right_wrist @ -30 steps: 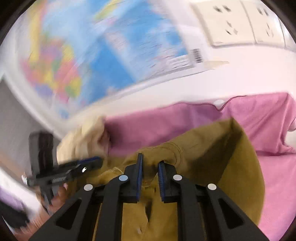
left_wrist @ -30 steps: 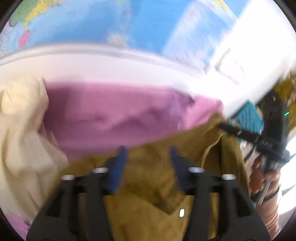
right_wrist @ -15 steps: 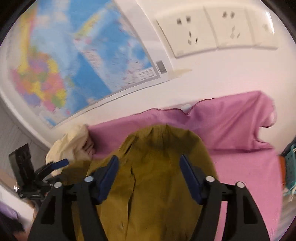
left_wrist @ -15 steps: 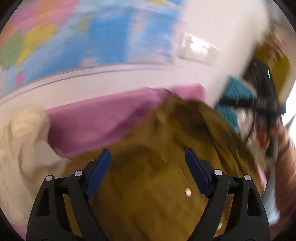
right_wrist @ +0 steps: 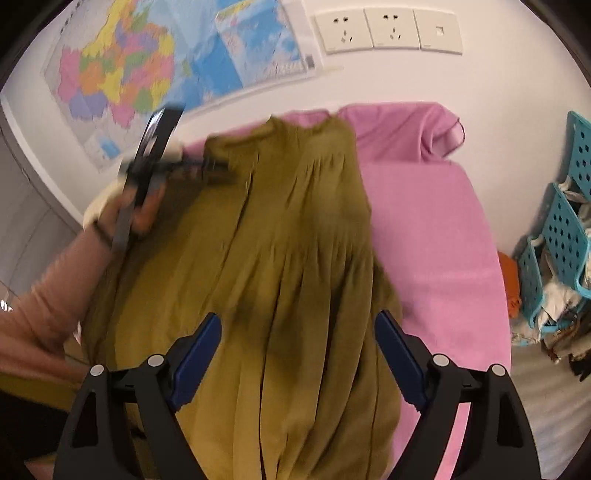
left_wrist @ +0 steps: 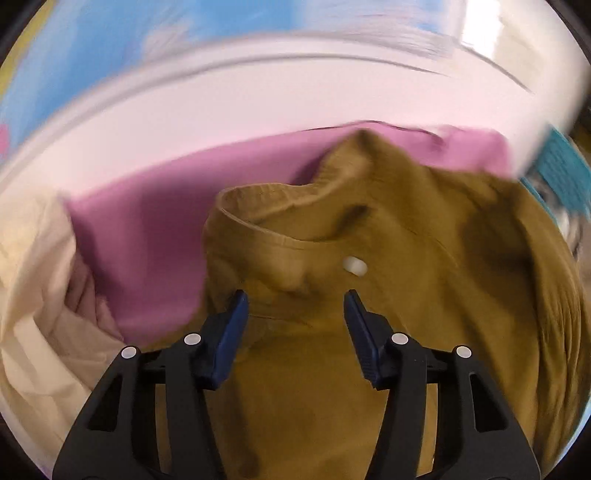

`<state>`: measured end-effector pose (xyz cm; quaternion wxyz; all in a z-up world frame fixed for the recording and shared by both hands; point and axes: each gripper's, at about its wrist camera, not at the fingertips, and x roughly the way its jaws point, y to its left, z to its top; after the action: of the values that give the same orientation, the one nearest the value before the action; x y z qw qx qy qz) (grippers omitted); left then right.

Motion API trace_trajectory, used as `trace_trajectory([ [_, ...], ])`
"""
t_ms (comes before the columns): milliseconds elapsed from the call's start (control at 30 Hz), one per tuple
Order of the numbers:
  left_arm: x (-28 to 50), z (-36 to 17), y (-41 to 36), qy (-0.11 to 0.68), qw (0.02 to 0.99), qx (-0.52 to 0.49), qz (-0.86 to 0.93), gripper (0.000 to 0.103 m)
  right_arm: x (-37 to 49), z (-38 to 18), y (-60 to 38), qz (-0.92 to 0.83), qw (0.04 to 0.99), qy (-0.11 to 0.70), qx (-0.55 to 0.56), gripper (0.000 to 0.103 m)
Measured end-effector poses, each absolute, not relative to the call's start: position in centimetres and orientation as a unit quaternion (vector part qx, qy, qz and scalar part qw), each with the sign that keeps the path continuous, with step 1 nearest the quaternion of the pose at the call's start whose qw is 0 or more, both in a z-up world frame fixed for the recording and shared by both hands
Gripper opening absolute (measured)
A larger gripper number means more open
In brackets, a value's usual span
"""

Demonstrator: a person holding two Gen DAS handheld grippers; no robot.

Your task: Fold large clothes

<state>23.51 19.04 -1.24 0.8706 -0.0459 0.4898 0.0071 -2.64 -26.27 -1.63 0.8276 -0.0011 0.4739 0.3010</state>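
An olive button-up shirt (left_wrist: 406, 332) lies on a pink cloth (left_wrist: 147, 229), collar toward the wall, with a white button (left_wrist: 354, 265) just below the collar. My left gripper (left_wrist: 295, 310) hovers over the collar area. Its jaws are closing with shirt fabric below the gap, and the pads do not press on it. In the right wrist view the shirt (right_wrist: 288, 229) runs lengthwise away from me. My right gripper (right_wrist: 297, 332) stands wide over its lower part, jaws still opening, holding nothing. The left gripper (right_wrist: 218, 170), blurred and held in a hand, shows near the collar.
A cream garment (left_wrist: 33, 295) is bunched at the left of the pink cloth (right_wrist: 424, 229). Teal perforated baskets (right_wrist: 561, 229) with clothes stand at the right, an orange item (right_wrist: 509, 280) beside them. A wall map (right_wrist: 122, 66) and sockets (right_wrist: 388, 31) are behind.
My right gripper let go of the collar, opened wide and drew back along the shirt. My left gripper opened, shifted over the collar and button, then narrowed.
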Motion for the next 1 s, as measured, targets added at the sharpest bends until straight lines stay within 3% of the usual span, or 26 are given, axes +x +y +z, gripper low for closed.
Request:
trace_trajectory([
  [133, 20.6, 1.1, 18.5, 0.464, 0.884, -0.048, -0.02, 0.057, -4.4, -3.3, -26.5, 0.301, 0.816, 0.493, 0.01, 0.083],
  [200, 18.1, 2.4, 17.2, 0.441, 0.897, -0.014, -0.035, 0.076, -5.1, -3.7, -27.1, 0.305, 0.813, 0.496, 0.024, 0.085],
  [333, 12.2, 4.3, 14.0, 0.409, 0.907, 0.053, -0.087, 0.081, -6.3, -4.6, -26.1, 0.311, 0.806, 0.503, 0.021, 0.092],
  [400, 9.6, 4.5, 12.8, 0.402, 0.906, 0.066, -0.116, 0.087, -6.5, -4.9, -25.3, 0.309, 0.81, 0.498, 0.006, 0.089],
  [467, 8.0, 4.3, 11.9, 0.4, 0.904, 0.072, -0.135, 0.087, -6.4, -4.8, -25.1, 0.306, 0.815, 0.492, 0.002, 0.065],
  [500, 7.2, 4.3, 11.6, 0.399, 0.902, 0.07, -0.148, 0.087, -6.1, -4.6, -25.4, 0.296, 0.821, 0.489, 0.002, 0.031],
  [533, 6.4, 4.1, 11.2, 0.4, 0.9, 0.072, -0.158, 0.087, -6.0, -4.2, -26.2, 0.298, 0.821, 0.487, 0.015, 0.007],
  [767, 2.7, 4.0, 7.8, 0.383, 0.894, 0.086, -0.216, 0.089, -3.9, 3.2, -34.2, 0.239, 0.886, 0.376, 0.13, 0.005],
  [867, 2.0, 3.7, 6.1, 0.384, 0.887, 0.088, -0.242, 0.09, -1.7, 2.4, -36.3, 0.198, 0.889, 0.384, 0.15, 0.007],
  [967, 1.5, 2.7, 3.8, 0.393, 0.877, 0.112, -0.252, 0.09, 1.1, -1.1, -38.1, 0.153, 0.877, 0.421, 0.175, 0.023],
  [1000, 1.5, 2.5, 3.3, 0.397, 0.875, 0.114, -0.254, 0.09, 1.8, -2.8, -38.6, 0.145, 0.865, 0.443, 0.185, 0.044],
])
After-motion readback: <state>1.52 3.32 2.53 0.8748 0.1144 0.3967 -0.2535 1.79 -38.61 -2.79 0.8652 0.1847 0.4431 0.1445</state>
